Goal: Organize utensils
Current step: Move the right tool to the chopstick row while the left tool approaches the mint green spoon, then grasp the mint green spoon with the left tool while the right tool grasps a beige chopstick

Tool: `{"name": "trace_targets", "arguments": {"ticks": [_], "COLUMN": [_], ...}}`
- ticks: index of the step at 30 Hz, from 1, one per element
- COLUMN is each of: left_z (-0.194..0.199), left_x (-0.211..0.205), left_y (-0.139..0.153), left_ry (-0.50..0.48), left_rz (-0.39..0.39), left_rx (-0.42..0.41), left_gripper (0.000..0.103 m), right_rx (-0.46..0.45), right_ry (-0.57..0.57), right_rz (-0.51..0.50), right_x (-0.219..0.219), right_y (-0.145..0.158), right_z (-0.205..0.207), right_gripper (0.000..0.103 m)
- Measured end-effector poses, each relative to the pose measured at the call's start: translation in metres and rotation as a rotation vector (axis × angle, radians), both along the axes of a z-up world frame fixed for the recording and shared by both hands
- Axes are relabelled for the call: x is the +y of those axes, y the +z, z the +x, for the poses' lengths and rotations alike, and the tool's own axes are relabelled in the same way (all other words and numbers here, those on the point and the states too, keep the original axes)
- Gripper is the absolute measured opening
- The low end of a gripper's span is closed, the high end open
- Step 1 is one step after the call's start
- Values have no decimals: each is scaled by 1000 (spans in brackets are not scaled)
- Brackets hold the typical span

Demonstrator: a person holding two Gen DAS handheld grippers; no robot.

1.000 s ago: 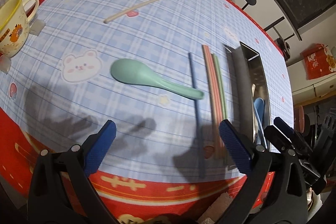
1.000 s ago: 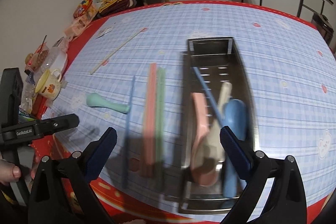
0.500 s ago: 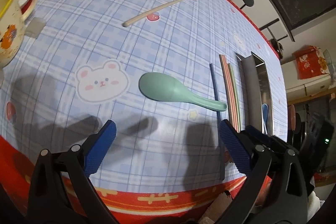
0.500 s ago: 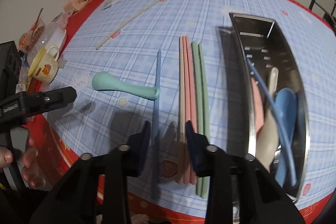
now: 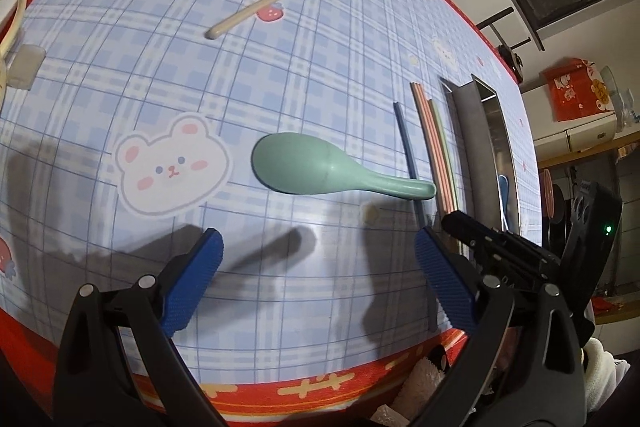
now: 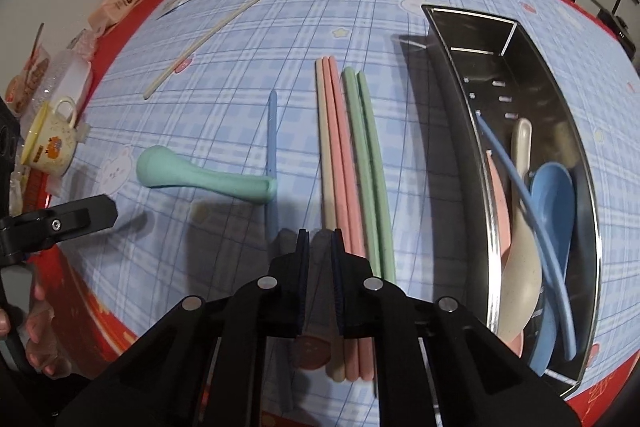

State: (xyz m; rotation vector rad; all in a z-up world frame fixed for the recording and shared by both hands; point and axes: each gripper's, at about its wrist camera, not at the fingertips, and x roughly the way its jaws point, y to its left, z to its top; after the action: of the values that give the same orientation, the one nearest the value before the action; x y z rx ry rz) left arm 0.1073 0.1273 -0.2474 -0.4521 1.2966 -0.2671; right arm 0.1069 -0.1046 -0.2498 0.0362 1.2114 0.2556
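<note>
Right gripper (image 6: 320, 247) pressed together, empty, over the pink chopsticks (image 6: 340, 163) — light, stiff, slippery — pinch them mid-length, left gripper (image 5: 316, 263) spread.

Ahead of the left tool (image 5: 316, 267) lies bare cloth up to the green spoon (image 5: 320, 171); beyond the spoon the desk (image 5: 200, 75) stays open as far as a cream chopstick (image 5: 276, 3). To that tool's right, the blue chopstick (image 5: 408, 159), the pink and green pairs (image 6: 352, 155) and the steel tray (image 6: 452, 95) crowd the passage. The right tool (image 6: 320, 243) hangs over the pink pair's near ends.
</note>
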Motion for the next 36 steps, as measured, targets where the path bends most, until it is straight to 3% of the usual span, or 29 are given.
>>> {"name": "trace_targets", "arguments": {"ticks": [11, 15, 17, 21, 22, 23, 24, 25, 34, 36], "left_z": [-1, 3, 6, 7, 7, 9, 11, 14, 8, 4], "left_x": [7, -1, -14, -41, -47, -51, -54, -56, -86, -96], "left_y": [-1, 9, 15, 18, 19, 18, 17, 15, 14, 8], "left_ry": [7, -62, -158, -358, -404, -443, -470, -497, -818, -904], "left_rz": [-3, 108, 234, 399, 440, 471, 492, 511, 649, 703], "left_rx": [-3, -87, -152, -259, -288, -303, -304, -302, -412, -435], "left_gripper": [92, 92, 92, 90, 89, 80, 71, 69, 68, 63], "right_rx": [-6, -3, -4, -7, -7, -7, -7, -9, -17, -18], "right_ry": [35, 29, 26, 20, 17, 13, 11, 10, -2, -4], "right_rz": [-50, -31, -20, -7, -2, 5, 9, 14, 40, 42], "right_x": [8, 4, 2, 0, 0, -1, -2, -2, -6, -7], "right_y": [-5, -6, -6, -6, -6, -6, -7, -7, -7, -7], "right_z": [7, 8, 7, 6, 5, 5, 5, 5, 3, 3], "right_gripper": [11, 9, 9, 9, 9, 9, 9, 9, 9, 9]}}
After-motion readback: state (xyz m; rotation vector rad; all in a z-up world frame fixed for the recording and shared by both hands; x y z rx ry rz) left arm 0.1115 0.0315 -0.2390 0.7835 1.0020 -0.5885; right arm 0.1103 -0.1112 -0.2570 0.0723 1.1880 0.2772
